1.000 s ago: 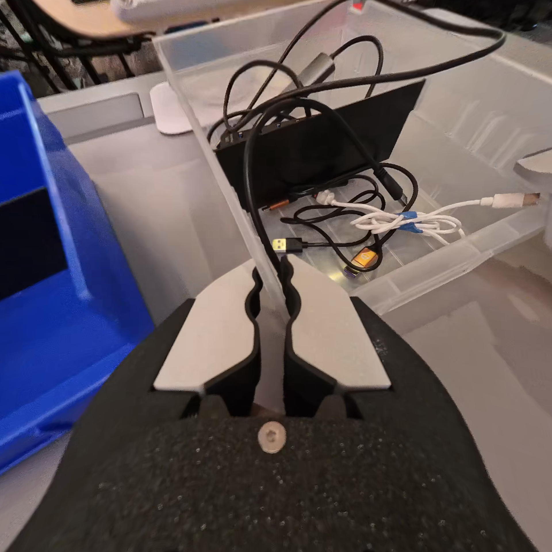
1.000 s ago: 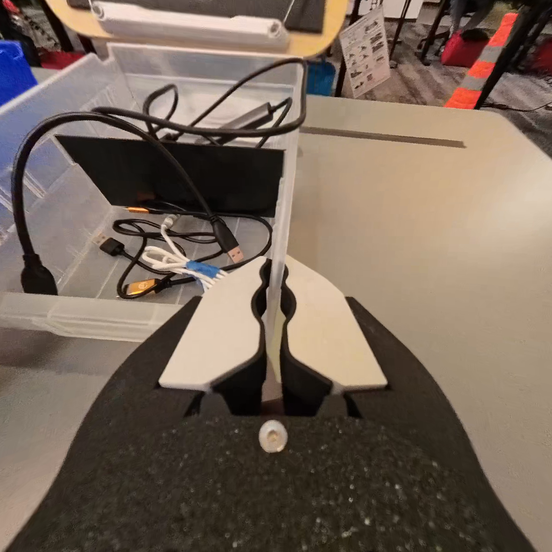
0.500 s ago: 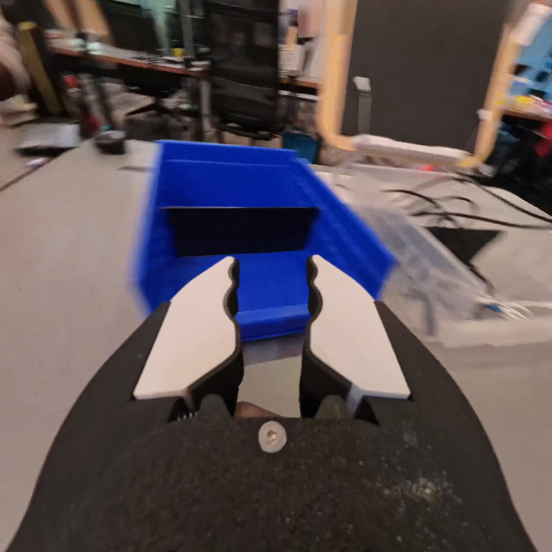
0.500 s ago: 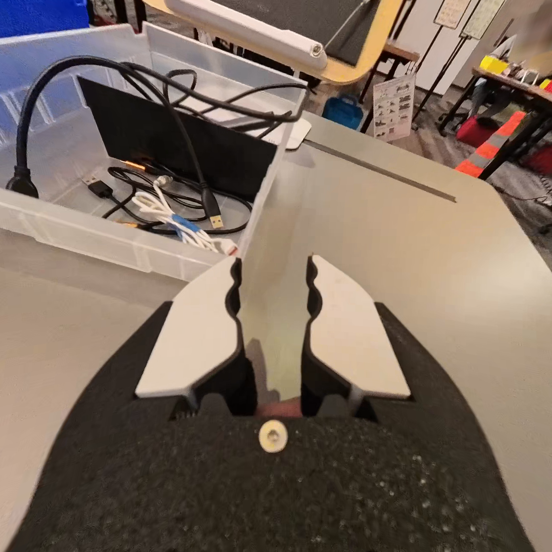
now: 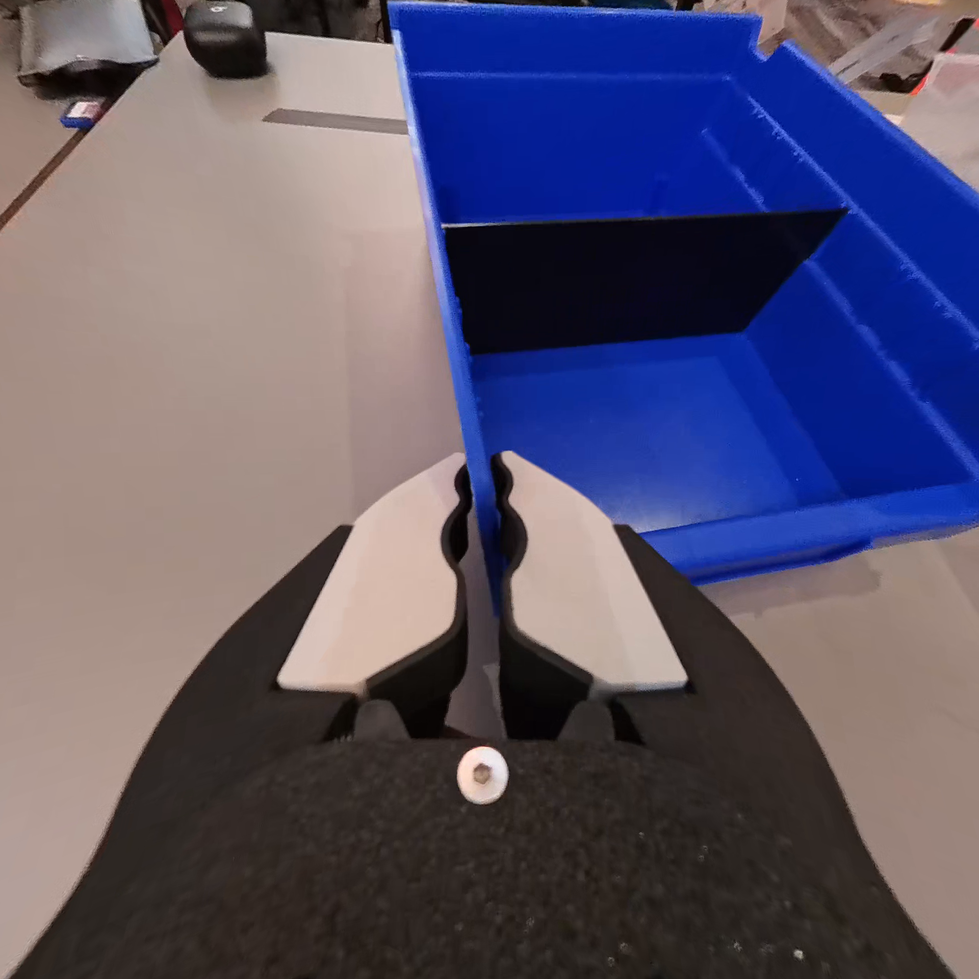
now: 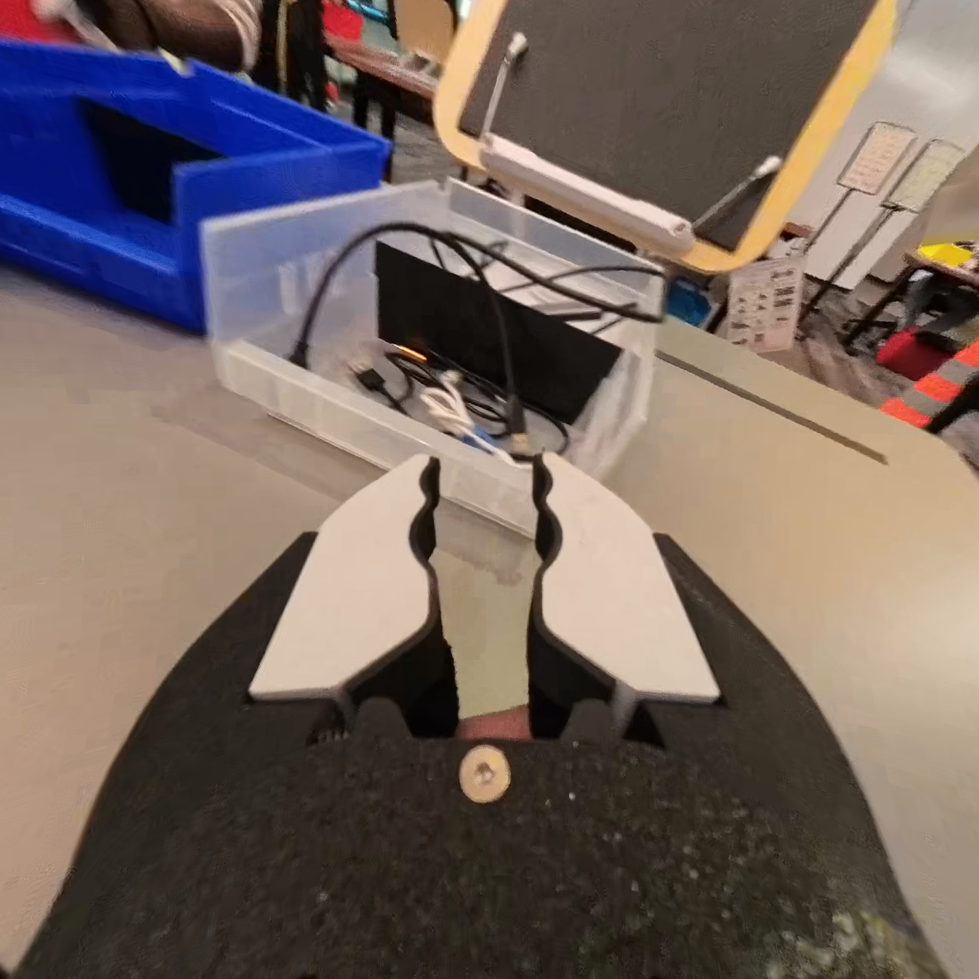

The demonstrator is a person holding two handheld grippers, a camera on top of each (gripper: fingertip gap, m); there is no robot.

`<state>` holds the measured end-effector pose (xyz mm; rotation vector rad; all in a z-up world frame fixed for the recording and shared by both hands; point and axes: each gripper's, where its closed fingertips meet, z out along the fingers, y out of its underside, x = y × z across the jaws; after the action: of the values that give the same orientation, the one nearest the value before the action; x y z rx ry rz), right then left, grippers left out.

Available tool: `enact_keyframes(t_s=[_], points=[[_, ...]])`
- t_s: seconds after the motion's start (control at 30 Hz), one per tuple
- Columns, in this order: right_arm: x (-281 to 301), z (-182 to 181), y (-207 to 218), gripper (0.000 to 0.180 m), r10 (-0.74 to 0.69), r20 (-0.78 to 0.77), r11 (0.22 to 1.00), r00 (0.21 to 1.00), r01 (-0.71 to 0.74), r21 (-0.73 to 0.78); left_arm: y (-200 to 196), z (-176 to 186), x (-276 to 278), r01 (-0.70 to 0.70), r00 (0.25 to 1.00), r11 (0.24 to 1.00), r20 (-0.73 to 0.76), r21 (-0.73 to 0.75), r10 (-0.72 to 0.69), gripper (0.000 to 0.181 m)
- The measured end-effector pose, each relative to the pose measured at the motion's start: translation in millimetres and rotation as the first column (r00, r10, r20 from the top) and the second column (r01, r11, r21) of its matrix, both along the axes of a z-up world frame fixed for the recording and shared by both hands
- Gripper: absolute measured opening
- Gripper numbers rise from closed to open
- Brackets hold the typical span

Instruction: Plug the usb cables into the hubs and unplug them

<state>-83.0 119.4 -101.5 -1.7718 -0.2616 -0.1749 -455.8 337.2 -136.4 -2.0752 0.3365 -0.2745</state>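
Left gripper (image 5: 479, 466): closed on the left side wall of the blue bin (image 5: 609, 138), one finger outside the wall and one inside, at the near left corner. Blue bin: rests on the grey table (image 5: 212, 318); a black divider (image 5: 625, 281) stands across it, splitting it into a near and a far compartment, and nothing shows in either. Small black case (image 5: 225, 37): on the far part of the table, well apart from the bin. Right gripper (image 6: 484, 466): open, fingers spread with a clear gap, holding nothing, hanging above the table just in front of the clear bin (image 6: 371, 408). Clear bin: sits just right of the blue bin, also split by a black divider. USB cables (image 6: 445, 402): black and white, tangled in the clear bin's near compartment, with some black leads looping over the divider; the picture is too blurred to make out a hub. Tan-framed chair back (image 6: 662, 106): behind the clear bin.
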Motion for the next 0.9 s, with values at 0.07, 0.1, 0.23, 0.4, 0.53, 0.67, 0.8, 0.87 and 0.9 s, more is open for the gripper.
enact_keyframes(t_s=[0.07, 0.1, 0.23, 0.4, 0.53, 0.67, 0.8, 0.87, 0.9], points=[[-41, 3, 6, 0.033, 0.088, -0.093, 0.996, 0.992, -0.088, -0.001, -8, -1, -2, -0.005, 1.0, 1.0, -0.021, -0.005, 0.005, 0.005], [-64, 0, 9, 0.033, 0.138, -0.132, 0.99, 0.982, -0.142, -0.017, -14, -1, -4, -0.007, 1.0, 1.0, -0.029, -0.008, 0.006, 0.005], [-152, -18, 23, 0.037, 0.322, -0.136, 0.936, 0.937, -0.337, -0.106, -48, -1, -13, -0.013, 1.0, 1.0, -0.026, -0.017, 0.013, 0.004], [-190, -26, 64, 0.039, 0.218, -0.157, 0.95, 0.963, -0.246, -0.192, -90, -2, -27, -0.048, 0.999, 0.998, 0.009, -0.047, 0.048, 0.003], [-197, -50, 84, 0.006, 0.068, -0.274, 0.93, 0.959, -0.16, -0.331, -105, -2, -33, -0.058, 0.998, 0.997, 0.001, -0.042, 0.058, 0.003], [-203, -47, 76, 0.004, 0.125, -0.312, 0.913, 0.942, -0.232, -0.336, -108, -2, -34, -0.063, 0.998, 0.997, 0.01, -0.04, 0.064, 0.003], [-192, 3, 61, 0.027, 0.191, -0.256, 0.972, 0.948, -0.219, -0.088, -103, -2, -31, -0.065, 0.998, 0.997, 0.01, -0.043, 0.065, 0.003], [-196, 29, 51, 0.027, 0.239, -0.206, 0.971, 0.949, -0.229, 0.071, -99, -3, -27, -0.063, 0.998, 0.997, 0.005, -0.044, 0.064, 0.003], [-202, 34, 49, 0.027, 0.253, -0.172, 0.965, 0.952, -0.235, 0.119, -97, -3, -25, -0.063, 0.998, 0.997, -0.002, -0.044, 0.063, 0.003]])
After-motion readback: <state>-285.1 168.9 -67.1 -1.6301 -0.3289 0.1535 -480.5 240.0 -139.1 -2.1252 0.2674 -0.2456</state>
